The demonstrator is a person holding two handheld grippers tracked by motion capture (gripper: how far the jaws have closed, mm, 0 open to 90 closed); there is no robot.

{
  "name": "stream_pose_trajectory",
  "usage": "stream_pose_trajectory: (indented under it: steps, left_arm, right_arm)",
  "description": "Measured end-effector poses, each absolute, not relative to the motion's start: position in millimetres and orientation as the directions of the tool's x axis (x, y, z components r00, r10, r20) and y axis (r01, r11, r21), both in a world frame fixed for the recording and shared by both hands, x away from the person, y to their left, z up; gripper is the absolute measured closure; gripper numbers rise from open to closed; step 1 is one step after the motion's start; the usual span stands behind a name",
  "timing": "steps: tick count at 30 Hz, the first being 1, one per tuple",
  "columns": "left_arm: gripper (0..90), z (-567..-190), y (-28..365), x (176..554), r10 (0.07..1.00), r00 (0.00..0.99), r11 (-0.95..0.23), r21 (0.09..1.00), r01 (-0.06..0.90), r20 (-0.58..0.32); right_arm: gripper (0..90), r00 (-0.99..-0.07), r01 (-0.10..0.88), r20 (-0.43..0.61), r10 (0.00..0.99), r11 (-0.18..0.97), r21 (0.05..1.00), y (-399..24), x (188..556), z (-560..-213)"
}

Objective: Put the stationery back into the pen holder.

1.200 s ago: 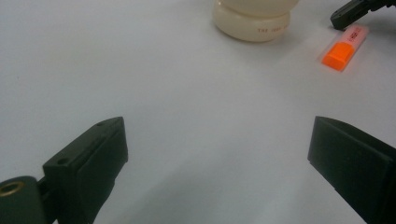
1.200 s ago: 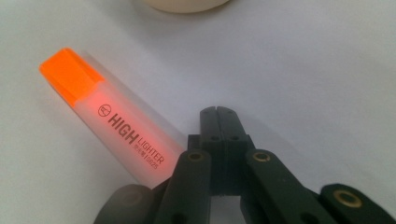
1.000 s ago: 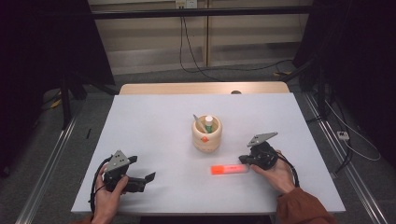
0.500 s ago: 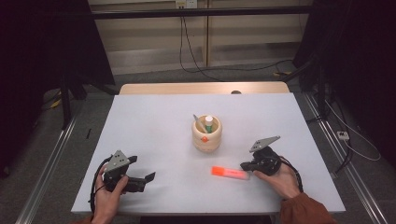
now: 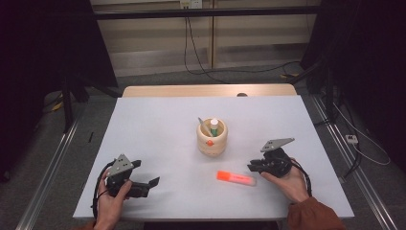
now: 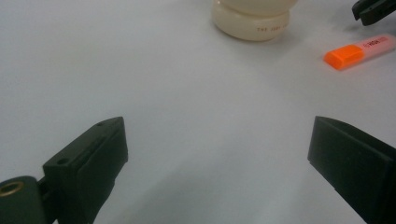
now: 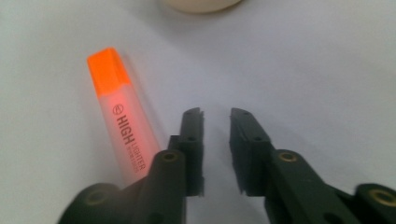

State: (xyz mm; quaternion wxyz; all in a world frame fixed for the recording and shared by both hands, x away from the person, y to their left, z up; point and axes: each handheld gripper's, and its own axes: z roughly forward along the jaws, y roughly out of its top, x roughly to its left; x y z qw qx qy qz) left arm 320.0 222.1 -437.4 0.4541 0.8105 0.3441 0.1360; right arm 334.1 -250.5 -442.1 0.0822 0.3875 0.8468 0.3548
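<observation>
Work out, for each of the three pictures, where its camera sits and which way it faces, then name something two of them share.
High view: above the person's side of the table, looking forward and down; both hands and forearms enter from the bottom, left gripper and right gripper.
Left gripper view: rides the left gripper, looking low across the table between its wide-apart jaws.
Right gripper view: rides the right gripper, looking down past its narrowly parted, empty jaws, which have just been opening.
Shared: the orange highlighter and the cream holder appear in all three.

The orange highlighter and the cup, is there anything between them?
No. In the high view just bare white table lies between the highlighter and the cup; they sit apart, not touching.
</observation>
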Motion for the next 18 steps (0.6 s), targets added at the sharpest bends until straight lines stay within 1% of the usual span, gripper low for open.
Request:
stream_pose_trajectory:
  steps: [1,2,3,4,5,6,7,8,9,10,11,14,18]
  left_arm:
    - [4.7,-437.3,222.2,320.1,0.682,0.726,-0.351,0.83,0.434,-0.091]
    - [4.7,-437.3,222.2,320.1,0.682,0.726,-0.351,0.83,0.434,-0.091]
    - [4.7,-437.3,222.2,320.1,0.682,0.726,-0.351,0.83,0.434,-0.091]
    - [4.7,-437.4,222.2,320.1,0.682,0.726,-0.351,0.83,0.434,-0.091]
    - [4.7,-437.6,222.2,320.2,0.682,0.725,-0.348,0.831,0.433,-0.092]
    - [4.7,-437.5,222.2,320.2,0.683,0.724,-0.351,0.829,0.435,-0.091]
    - [4.7,-437.6,222.3,320.5,0.683,0.725,-0.351,0.829,0.436,-0.092]
    - [4.7,-437.7,222.2,320.5,0.684,0.724,-0.351,0.829,0.436,-0.091]
    - [4.7,-437.6,222.2,320.5,0.684,0.724,-0.352,0.829,0.436,-0.09]
    - [4.7,-437.6,222.2,320.5,0.684,0.724,-0.352,0.829,0.436,-0.09]
    - [4.7,-437.6,222.3,320.5,0.684,0.724,-0.352,0.829,0.435,-0.09]
    - [4.7,-437.3,222.8,320.6,0.684,0.724,-0.353,0.828,0.436,-0.089]
    - [4.7,-437.3,222.9,320.8,0.685,0.723,-0.348,0.832,0.432,-0.089]
  right_arm:
    - [63.2,-0.675,0.596,0.137,0.725,0.427,0.68,-253.8,334.9,-440.0]
    - [63.2,-0.675,0.596,0.137,0.725,0.427,0.68,-253.8,334.9,-440.0]
    - [51.6,-0.663,0.596,0.139,0.735,0.407,0.692,-255.4,335.8,-439.1]
    - [51.6,-0.663,0.596,0.139,0.735,0.407,0.692,-255.4,335.8,-439.1]
    - [38.7,-0.656,0.602,0.143,0.741,0.4,0.691,-256.0,337.6,-439.0]
    - [38.7,-0.656,0.602,0.143,0.741,0.4,0.691,-256.0,337.6,-439.0]
    - [23.0,-0.641,0.618,0.147,0.753,0.393,0.681,-255.3,339.5,-438.9]
    - [23.0,-0.641,0.618,0.147,0.753,0.393,0.681,-255.3,339.5,-438.9]
    - [14.6,-0.628,0.63,0.152,0.763,0.384,0.675,-255.5,341.0,-438.8]
    - [14.6,-0.628,0.63,0.152,0.763,0.384,0.675,-255.5,341.0,-438.8]
    - [10.3,-0.612,0.644,0.162,0.774,0.37,0.67,-257.2,341.9,-438.2]
    - [9.6,-0.615,0.645,0.172,0.77,0.365,0.671,-258.6,341.8,-436.4]
    - [8.9,-0.642,0.626,0.173,0.747,0.381,0.68,-257.0,339.7,-431.2]
